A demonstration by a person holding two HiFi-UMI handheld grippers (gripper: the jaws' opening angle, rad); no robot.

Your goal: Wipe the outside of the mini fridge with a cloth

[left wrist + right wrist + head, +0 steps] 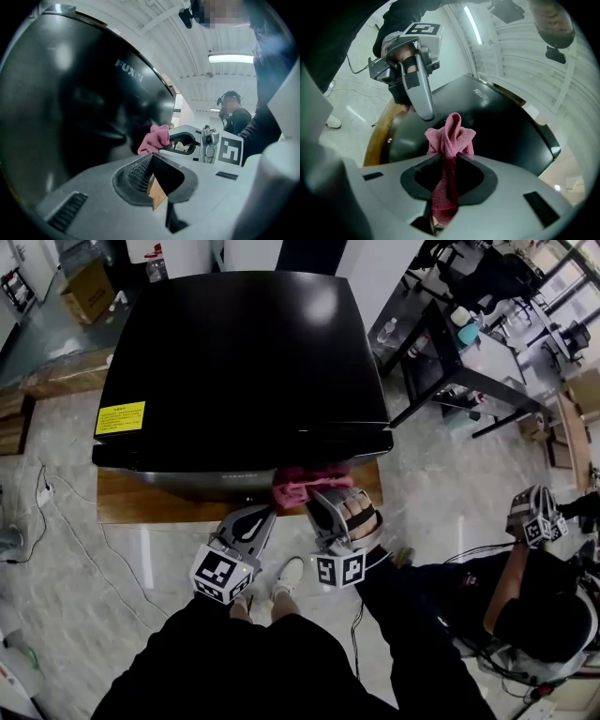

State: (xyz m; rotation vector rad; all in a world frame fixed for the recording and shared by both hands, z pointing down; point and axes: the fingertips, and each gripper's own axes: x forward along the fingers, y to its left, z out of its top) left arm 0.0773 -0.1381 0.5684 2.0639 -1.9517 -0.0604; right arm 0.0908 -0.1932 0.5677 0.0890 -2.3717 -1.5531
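Two tools work at the front of one black mini fridge, which stands on a low wooden bench and fills the upper middle of the head view. The right tool is closed on the only cloth, a pink one. In the right gripper view the cloth runs down between the jaws and stands up as a bunch above them. In the head view this bunch lies against the fridge's front face, just under its top edge, at the centre of the frame. The left tool waits just beside it, lower left of the cloth. Its jaws are together and nothing is between them.

I judge that the wiping of the front is in hand, with the top and the sides possibly not done yet. The next move probably needs the right tool to slide the cloth sideways along the door while pressing it flat. The grip must stay firm so that the bunch does not slip out.

One yellow label sits on the lid, at the left of the frame.
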